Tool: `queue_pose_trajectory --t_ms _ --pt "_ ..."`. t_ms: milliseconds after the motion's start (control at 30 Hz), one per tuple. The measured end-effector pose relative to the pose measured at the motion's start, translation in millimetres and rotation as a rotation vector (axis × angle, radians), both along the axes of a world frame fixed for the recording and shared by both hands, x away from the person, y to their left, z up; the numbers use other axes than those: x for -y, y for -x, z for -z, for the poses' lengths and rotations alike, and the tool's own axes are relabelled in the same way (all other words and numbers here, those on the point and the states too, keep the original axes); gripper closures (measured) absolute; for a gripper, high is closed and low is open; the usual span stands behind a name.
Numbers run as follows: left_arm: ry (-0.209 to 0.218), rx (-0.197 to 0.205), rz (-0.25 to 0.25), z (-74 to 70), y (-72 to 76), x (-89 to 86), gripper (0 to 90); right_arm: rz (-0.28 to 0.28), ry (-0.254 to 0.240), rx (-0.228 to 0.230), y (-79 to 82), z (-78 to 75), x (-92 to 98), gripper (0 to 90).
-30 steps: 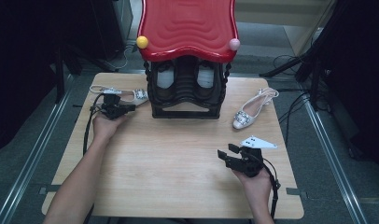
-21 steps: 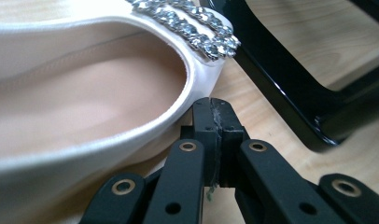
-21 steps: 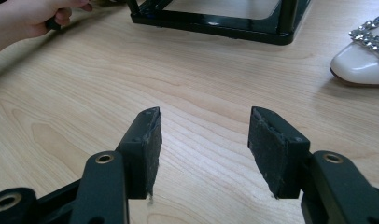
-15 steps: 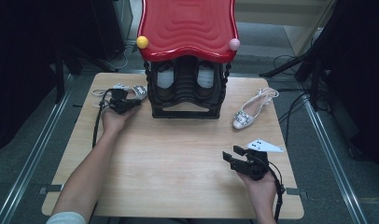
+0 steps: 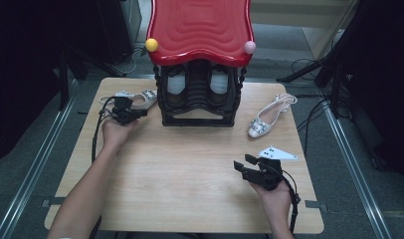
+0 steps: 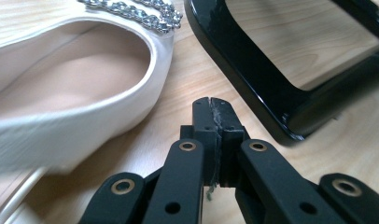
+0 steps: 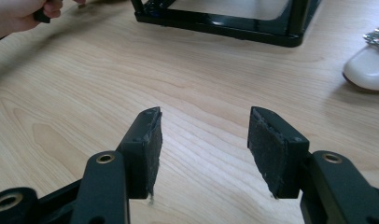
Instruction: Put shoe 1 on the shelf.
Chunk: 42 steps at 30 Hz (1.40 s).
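A white slingback shoe [image 5: 136,101] with a jewelled toe lies at the table's far left, beside the black shoe rack [image 5: 197,119]. My left gripper [image 5: 139,113] sits just in front of that shoe, pointing toward the rack. In the left gripper view its jaws [image 6: 211,105] are shut with nothing between them; the shoe [image 6: 75,93] lies to their left and the rack's base bar [image 6: 267,93] to their right. A matching shoe [image 5: 268,117] lies right of the rack. My right gripper [image 5: 243,163] rests near the front right, open [image 7: 204,126] and empty over bare wood.
The rack carries a red wavy top [image 5: 200,27] with a yellow knob [image 5: 151,45] and a pink knob [image 5: 250,47], and a pair of dark shoes [image 5: 177,82] stands inside it. Dark floor, cables and metal rails surround the wooden table [image 5: 190,189].
My left gripper slid right toward the shoe and rack, then drew back a little. It stays shut. The right gripper has hardly moved.
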<state>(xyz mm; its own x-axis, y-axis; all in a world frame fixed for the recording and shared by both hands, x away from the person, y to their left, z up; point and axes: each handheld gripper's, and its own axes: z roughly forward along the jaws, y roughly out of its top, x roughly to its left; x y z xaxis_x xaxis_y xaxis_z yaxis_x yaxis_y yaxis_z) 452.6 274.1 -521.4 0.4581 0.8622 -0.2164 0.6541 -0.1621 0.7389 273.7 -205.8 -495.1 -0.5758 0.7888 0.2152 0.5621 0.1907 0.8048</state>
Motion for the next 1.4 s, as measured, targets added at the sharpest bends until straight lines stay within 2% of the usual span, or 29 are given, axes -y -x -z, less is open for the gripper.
queue_pose_trajectory --t_ms 100,233,367,400,467,600,667,733,800,867,1000,1133,1267,1400 --pt "0.008 0.02 -0.013 -5.3 13.7 -9.4 89.9 -0.017 -0.006 -0.005 -5.0 0.3 -5.8 46.0" --pt "-0.005 0.013 -0.019 -6.6 30.4 -22.3 89.8 -0.051 -0.008 -0.009 -13.0 1.5 -14.2 45.7" --pt "0.01 0.009 -0.057 -6.7 42.6 -40.9 89.8 -0.075 -0.011 -0.008 -20.5 1.2 -22.7 45.7" --pt "0.032 0.009 -0.067 -6.8 45.9 -45.8 89.8 -0.08 -0.01 -0.009 -22.2 0.9 -24.9 45.7" --pt "0.033 0.011 -0.09 -7.1 52.9 -55.5 89.8 -0.095 -0.01 -0.012 -26.0 1.0 -29.4 45.7" --pt "0.017 0.002 -0.114 -5.4 61.9 -69.0 89.8 -0.11 -0.022 -0.012 -31.4 2.8 -35.0 45.8" --pt "0.019 0.008 -0.14 -4.3 65.9 -77.3 89.8 -0.115 -0.015 -0.023 -33.5 2.5 -37.7 45.8" --pt "0.03 -0.002 -0.159 -2.0 67.8 -85.4 89.8 -0.122 -0.013 -0.015 -34.6 2.4 -39.9 45.8" --pt "0.035 -0.013 -0.17 1.3 67.5 -90.4 89.8 -0.126 -0.009 -0.018 -34.8 2.7 -41.3 45.8" --pt "0.016 -0.012 -0.185 4.0 65.5 -94.6 89.8 -0.126 -0.006 -0.021 -34.7 3.3 -42.1 45.8" --pt "0.033 -0.016 -0.231 9.9 59.2 -108.2 89.8 -0.122 -0.005 -0.023 -33.0 4.0 -41.4 45.9" --pt "0.017 -0.019 -0.247 16.0 49.6 -110.5 89.5 -0.111 0.004 -0.03 -29.3 5.5 -39.1 45.8" --pt "0.018 -0.039 -0.257 21.5 40.0 -112.4 89.3 -0.092 0.004 -0.028 -25.0 6.1 -33.6 45.9" --pt "0.033 -0.03 -0.278 23.1 33.4 -112.3 89.2 -0.069 0.007 -0.03 -20.5 6.6 -26.7 45.9"
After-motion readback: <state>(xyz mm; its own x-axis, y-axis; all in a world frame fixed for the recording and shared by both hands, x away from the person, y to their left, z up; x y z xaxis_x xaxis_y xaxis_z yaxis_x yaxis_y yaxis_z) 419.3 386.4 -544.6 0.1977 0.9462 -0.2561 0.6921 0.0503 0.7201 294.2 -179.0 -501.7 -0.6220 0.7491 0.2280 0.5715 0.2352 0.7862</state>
